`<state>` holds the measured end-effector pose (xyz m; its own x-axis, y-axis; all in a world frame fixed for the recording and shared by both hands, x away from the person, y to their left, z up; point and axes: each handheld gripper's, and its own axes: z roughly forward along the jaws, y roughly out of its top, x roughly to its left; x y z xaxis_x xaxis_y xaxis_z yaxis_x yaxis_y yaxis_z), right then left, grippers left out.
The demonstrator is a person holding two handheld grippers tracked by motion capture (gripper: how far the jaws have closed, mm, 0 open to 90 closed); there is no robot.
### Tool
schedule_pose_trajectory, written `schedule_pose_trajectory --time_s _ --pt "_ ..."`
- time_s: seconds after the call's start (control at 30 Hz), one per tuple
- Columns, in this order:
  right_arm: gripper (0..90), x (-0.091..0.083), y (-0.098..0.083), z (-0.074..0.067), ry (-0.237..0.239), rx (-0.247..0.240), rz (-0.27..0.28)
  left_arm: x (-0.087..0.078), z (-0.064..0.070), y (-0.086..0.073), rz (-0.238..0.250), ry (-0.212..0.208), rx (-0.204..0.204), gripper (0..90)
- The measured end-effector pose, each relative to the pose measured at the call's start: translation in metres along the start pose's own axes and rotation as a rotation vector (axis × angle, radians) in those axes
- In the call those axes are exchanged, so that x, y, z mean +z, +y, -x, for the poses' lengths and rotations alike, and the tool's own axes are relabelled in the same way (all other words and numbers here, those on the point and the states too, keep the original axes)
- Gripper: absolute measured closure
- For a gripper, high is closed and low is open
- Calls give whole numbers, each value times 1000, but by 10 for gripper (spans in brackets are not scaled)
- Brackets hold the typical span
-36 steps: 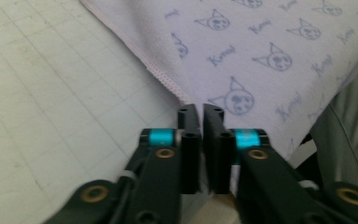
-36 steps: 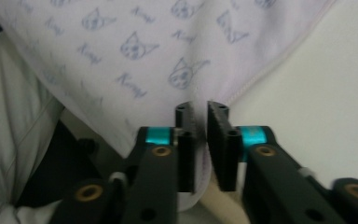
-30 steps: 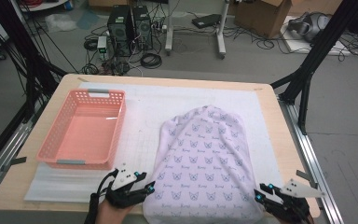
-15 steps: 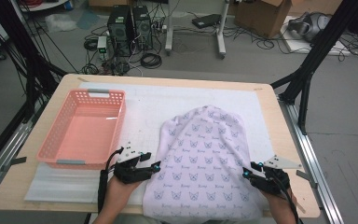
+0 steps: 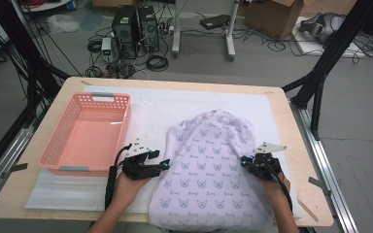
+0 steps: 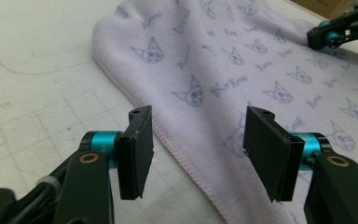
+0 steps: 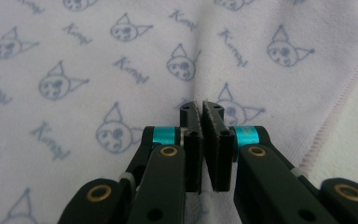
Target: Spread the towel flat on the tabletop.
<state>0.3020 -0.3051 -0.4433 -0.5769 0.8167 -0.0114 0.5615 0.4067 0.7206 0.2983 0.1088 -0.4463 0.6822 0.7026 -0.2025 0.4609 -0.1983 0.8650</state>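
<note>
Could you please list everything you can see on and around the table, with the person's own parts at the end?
Lilac cat-print cloth: one, spread on the mat, near edge hanging off the table.
Pink plastic basket: one, left on the table.
White mat: one, covering the wooden table.
Black computer towers: two, on the floor beyond.
Cardboard box: one, brown, on the far floor.
Left tongs: black, jaws apart astride the cloth's hem.
Right tongs: black, shut over the cloth.
Forearms: two, from the near edge.

Left gripper (image 5: 164, 165) jaws apart, just opening; right gripper (image 5: 243, 160) jaws just closed together.
</note>
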Motion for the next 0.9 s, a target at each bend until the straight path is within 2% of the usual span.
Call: schedule_pose_trajectory --time_s 0.17,0.27,0.33,0.4,0.53,0.57,0.63,0.67,0.77,0.9 --pt "873 -20 -15 1 71 -30 15 -2 -1 -3 -18 18 -4 429" --pt "873 -39 -27 3 68 -42 11 -4 -4 -5 -6 22 -26 429" --pt "873 -50 -37 4 49 -28 5 -4 -6 -3 14 28 -35 430" --pt "873 -58 -47 5 30 -13 3 -5 -4 -3 10 23 -31 429" --pt "864 -68 -62 5 65 23 -2 -7 -2 -5 1 14 -29 430" --pt "845 -70 -60 5 78 22 -10 -7 -2 -5 6 15 -33 429" --pt "691 -71 -51 7 68 18 15 -5 -3 -5 3 20 -34 429" --pt "649 -69 -44 10 61 18 37 -5 -4 -5 1 21 -33 429" --pt "594 -56 -17 16 55 18 90 -2 -3 -5 -6 24 -38 430" --pt "567 -26 22 20 28 28 136 -3 -3 -5 -7 23 -29 429"
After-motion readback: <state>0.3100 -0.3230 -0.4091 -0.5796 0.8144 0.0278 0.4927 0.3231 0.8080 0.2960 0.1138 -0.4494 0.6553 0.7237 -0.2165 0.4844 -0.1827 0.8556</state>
